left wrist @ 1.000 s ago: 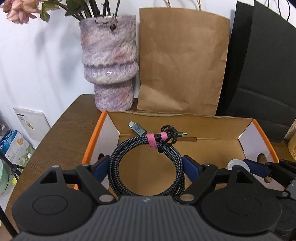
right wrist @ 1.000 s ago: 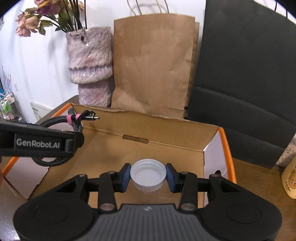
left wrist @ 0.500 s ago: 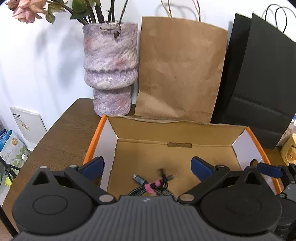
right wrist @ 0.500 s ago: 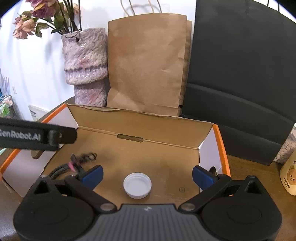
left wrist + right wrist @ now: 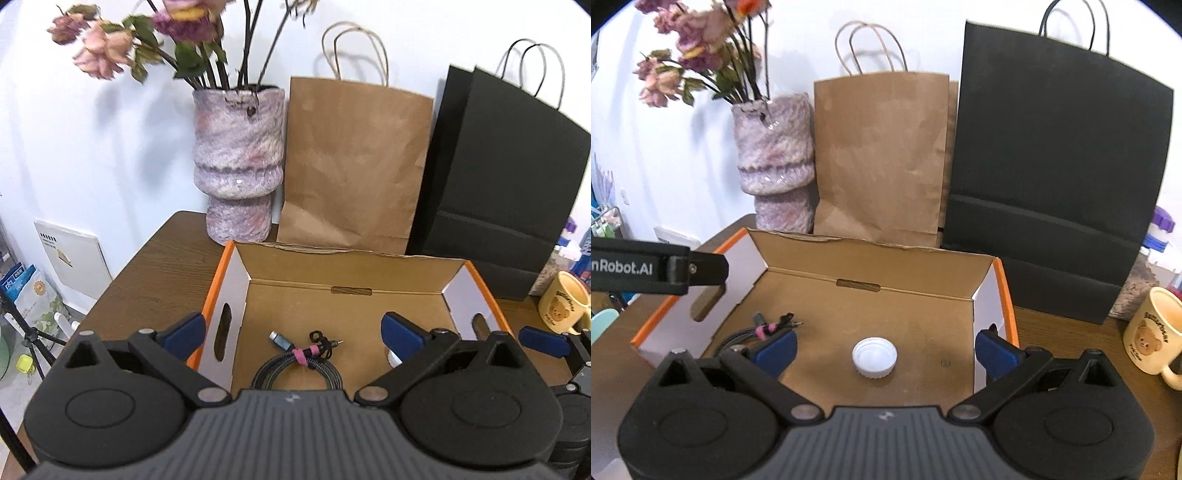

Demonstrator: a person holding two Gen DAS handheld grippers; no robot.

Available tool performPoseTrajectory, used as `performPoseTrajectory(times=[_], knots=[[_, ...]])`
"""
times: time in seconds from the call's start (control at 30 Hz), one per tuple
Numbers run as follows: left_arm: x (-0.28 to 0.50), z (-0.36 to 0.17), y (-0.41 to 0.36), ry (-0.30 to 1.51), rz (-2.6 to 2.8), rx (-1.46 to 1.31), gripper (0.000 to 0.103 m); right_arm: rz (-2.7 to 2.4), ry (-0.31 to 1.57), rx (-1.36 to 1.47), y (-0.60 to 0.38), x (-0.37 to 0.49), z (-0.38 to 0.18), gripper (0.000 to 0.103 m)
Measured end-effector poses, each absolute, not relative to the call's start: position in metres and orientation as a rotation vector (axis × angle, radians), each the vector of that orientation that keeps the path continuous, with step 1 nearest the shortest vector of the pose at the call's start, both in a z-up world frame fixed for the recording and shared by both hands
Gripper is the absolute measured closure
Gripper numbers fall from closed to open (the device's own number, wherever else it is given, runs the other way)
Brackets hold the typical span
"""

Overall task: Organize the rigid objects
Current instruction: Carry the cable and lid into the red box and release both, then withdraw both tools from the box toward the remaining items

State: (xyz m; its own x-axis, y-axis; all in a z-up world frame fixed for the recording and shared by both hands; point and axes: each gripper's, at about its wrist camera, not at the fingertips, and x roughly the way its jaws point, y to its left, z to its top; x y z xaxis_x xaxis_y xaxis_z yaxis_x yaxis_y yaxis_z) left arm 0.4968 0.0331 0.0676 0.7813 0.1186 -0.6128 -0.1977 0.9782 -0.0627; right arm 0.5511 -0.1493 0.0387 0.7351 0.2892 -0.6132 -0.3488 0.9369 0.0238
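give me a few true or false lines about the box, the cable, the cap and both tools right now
1. The coiled cable lies on the floor of the cardboard box. True.
2. The right tool is clamped on the white cap. False: its jaws are spread wide and the cap sits loose in the box between them.
3. The left tool is open and holds nothing. True.
4. The cap lies on the table outside the box. False: it rests inside the box, to the right of the cable.
5. A yellow mug stands on the table to the right of the box. True.
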Motion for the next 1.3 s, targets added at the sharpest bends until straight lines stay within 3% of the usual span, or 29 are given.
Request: performPoseTrajectory(times=[0.53, 1.3], knots=[[0.383, 0.083, 0.021, 0.619, 0.145, -0.109, 0.0, 0.344, 0.579, -0.096, -0.181, 0.429, 0.069, 0.0], [0.241, 0.046, 0.026, 0.586, 0.12, -0.096, 0.0, 0.321, 0.584, -0.108, -0.227, 0.281, 0.032, 0.0]])
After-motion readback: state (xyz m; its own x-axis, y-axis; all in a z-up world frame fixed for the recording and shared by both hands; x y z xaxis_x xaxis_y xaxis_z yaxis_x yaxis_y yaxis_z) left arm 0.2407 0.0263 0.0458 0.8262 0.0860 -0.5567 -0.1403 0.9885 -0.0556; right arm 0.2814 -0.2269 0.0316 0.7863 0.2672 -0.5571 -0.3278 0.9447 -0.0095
